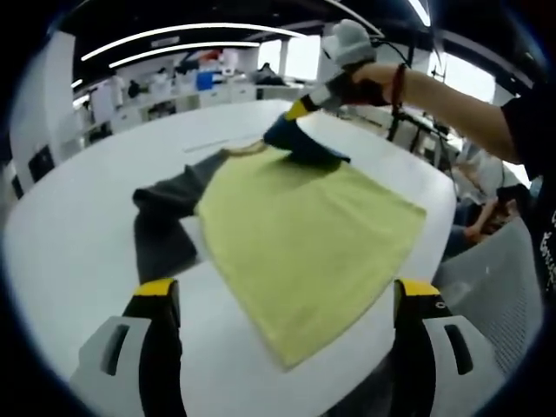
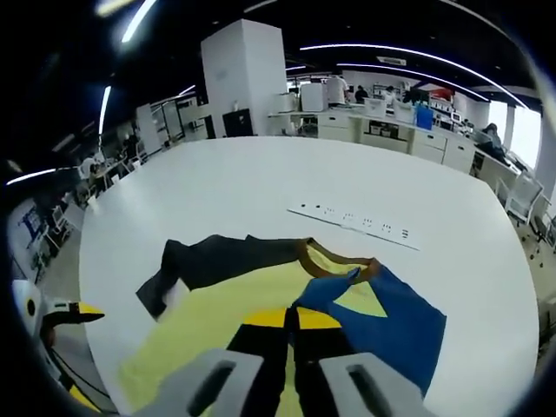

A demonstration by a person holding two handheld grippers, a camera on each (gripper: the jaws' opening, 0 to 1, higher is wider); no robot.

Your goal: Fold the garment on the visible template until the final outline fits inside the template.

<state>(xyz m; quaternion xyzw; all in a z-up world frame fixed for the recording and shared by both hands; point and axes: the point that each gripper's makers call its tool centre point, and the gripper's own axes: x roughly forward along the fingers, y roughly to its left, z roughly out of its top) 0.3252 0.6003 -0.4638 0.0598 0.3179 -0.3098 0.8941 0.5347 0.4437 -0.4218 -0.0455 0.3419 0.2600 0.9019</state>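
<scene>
Yellow template [image 1: 304, 252] lies flat on white table [image 1: 69, 252], left gripper view. Garment [image 1: 169, 208], dark grey w/ blue part, sits partly under template's far edge. Left gripper [image 1: 287, 300] near template's close edge, jaws spread, holding nothing. Right gripper [image 1: 300, 109] over far edge, in a hand [image 1: 365, 82].

Right gripper view: right gripper [image 2: 291, 317] clamped on garment's blue part [image 2: 391, 317] above template [image 2: 217, 321]. Power strip [image 2: 352, 223] beyond, apart.

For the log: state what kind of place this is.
Probably an open-plan office or lab: a large white table with a power strip, rows of workstations behind, and ceiling strip lights.
</scene>
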